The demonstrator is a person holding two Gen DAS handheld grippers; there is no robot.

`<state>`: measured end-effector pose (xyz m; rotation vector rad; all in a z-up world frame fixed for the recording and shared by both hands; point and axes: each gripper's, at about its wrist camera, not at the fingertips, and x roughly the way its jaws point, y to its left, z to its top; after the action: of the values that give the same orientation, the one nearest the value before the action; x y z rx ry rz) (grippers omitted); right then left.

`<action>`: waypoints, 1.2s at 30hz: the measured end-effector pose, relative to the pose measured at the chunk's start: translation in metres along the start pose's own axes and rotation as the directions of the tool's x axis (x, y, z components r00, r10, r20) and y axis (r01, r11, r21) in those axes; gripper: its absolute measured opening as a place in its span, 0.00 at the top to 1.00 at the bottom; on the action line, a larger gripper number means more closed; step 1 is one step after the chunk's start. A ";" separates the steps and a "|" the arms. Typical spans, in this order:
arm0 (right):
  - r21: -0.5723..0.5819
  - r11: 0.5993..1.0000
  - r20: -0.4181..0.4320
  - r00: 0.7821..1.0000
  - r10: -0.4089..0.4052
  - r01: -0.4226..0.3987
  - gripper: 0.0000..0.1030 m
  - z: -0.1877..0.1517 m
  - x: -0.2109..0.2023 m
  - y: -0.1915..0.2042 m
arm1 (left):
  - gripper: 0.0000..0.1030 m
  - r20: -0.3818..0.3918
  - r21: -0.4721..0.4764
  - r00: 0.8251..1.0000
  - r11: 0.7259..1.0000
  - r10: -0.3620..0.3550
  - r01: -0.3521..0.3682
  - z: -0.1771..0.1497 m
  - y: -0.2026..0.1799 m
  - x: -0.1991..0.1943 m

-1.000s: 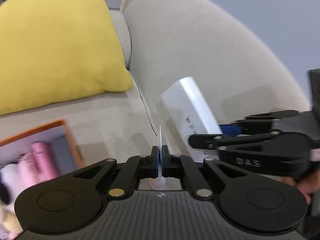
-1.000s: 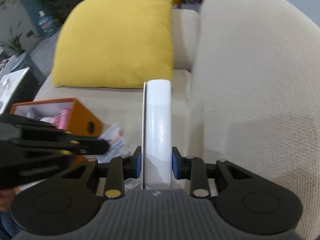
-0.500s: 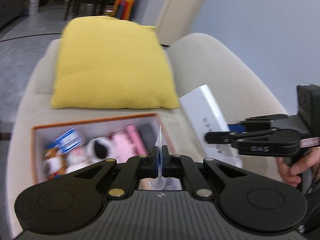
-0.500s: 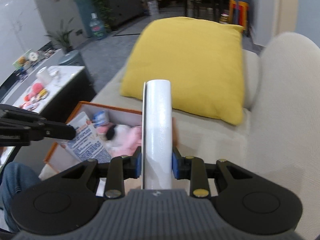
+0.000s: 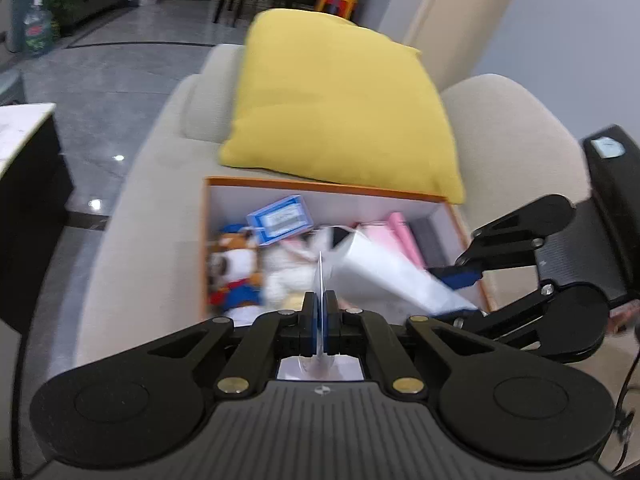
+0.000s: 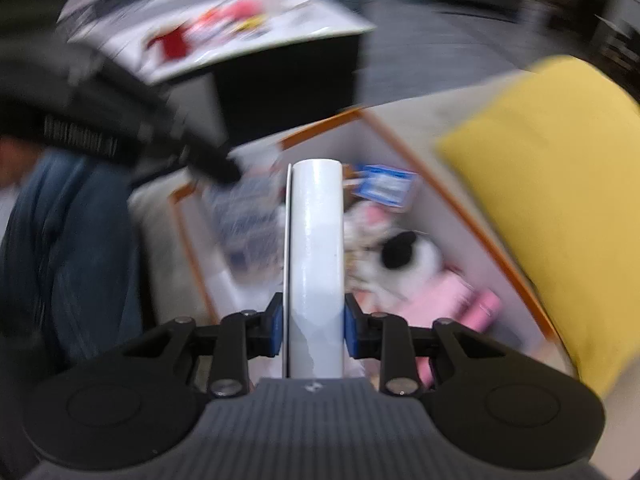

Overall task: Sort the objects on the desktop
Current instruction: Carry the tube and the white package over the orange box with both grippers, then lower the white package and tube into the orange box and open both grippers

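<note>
White box point(image 6: 316, 264) clamped in right tongs point(image 6: 314, 326) above orange bin point(image 6: 460, 204)

The right tongs point(image 6: 313, 330) are clamped on a white box point(image 6: 316, 264), blue pads pressed against both its sides, poised over the orange-rimmed box point(image 6: 456, 204). Inside, blurred: a blue card point(image 6: 384, 188), a black-and-white plush point(image 6: 408, 256) and pink items point(image 6: 460, 300). A yellow cushion point(image 6: 560, 200) sits just right, the left tongs point(image 6: 216, 164) reaching in from the left.
</note>
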<state>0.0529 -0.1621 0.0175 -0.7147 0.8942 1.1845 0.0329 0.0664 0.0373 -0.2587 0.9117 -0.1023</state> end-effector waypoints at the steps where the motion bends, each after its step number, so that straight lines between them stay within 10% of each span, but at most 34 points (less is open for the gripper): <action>1: -0.042 0.999 -0.037 0.999 0.029 -0.031 0.70 0.004 0.011 0.000 | 0.98 -0.002 -0.003 1.000 1.000 0.016 -0.016 -0.001 0.005 -0.001; 13: -0.230 0.913 -0.340 0.907 0.249 -0.336 0.70 0.024 0.106 0.002 | 0.98 -0.047 0.061 0.988 0.988 0.146 -0.143 -0.015 0.023 0.012; 25: -0.048 0.860 -0.342 0.818 0.463 -0.508 0.67 0.020 0.153 -0.023 | 0.98 -0.076 0.106 0.976 0.975 0.205 -0.196 -0.024 0.027 0.030; 36: -0.099 0.921 -0.330 0.886 0.326 -0.376 0.63 0.019 0.142 -0.028 | 0.98 -0.091 0.081 0.976 0.979 0.197 -0.190 -0.027 0.033 0.038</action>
<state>0.1020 -0.0870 -0.0977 -0.9103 1.2384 1.5076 0.0339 0.0864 -0.0161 -0.0980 1.0251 0.0329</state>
